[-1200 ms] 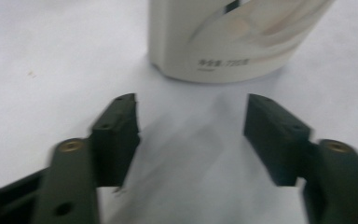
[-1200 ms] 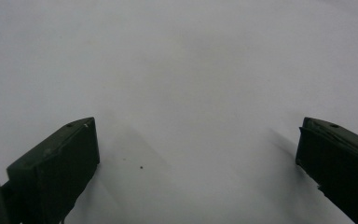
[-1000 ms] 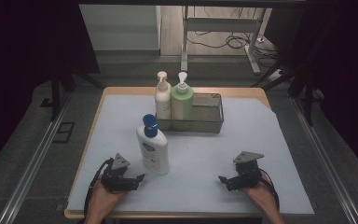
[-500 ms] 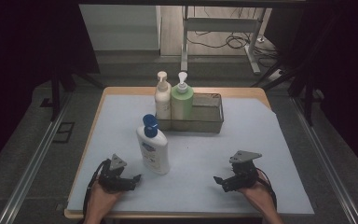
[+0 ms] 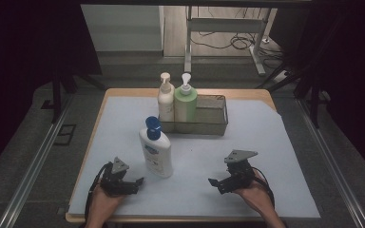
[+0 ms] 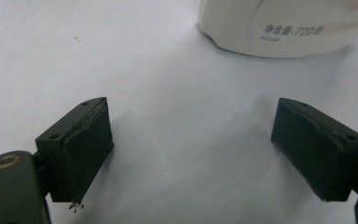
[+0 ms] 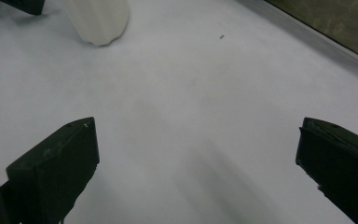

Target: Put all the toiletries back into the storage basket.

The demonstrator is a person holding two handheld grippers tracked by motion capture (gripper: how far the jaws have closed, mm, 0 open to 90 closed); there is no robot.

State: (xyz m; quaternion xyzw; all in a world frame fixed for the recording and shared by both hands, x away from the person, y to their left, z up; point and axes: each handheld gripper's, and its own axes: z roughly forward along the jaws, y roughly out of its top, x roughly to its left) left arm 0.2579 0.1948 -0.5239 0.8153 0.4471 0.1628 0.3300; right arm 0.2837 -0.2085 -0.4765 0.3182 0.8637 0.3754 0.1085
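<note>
A pale sheet (image 5: 266, 128) covers the table, with a wire basket (image 5: 211, 121) at the back. The white bottle (image 5: 157, 152) (blue cap) stands upright near the front. Just beside it, the left gripper (image 5: 135, 183) has just spread its jaws, nothing between. The right gripper (image 5: 214, 183), well apart, gapes wide too.

Two pump bottles (image 5: 177, 97) stand in a wire basket (image 5: 216, 124).

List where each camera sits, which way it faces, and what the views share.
High view: above the near table edge, facing forward and down; both hands, left gripper, right gripper.
Left gripper view: on that gripper, facing the bottle; open jaws.
Right gripper view: on that gripper, facing across the mat; open jaws.
Shared: bottle, mat.
</note>
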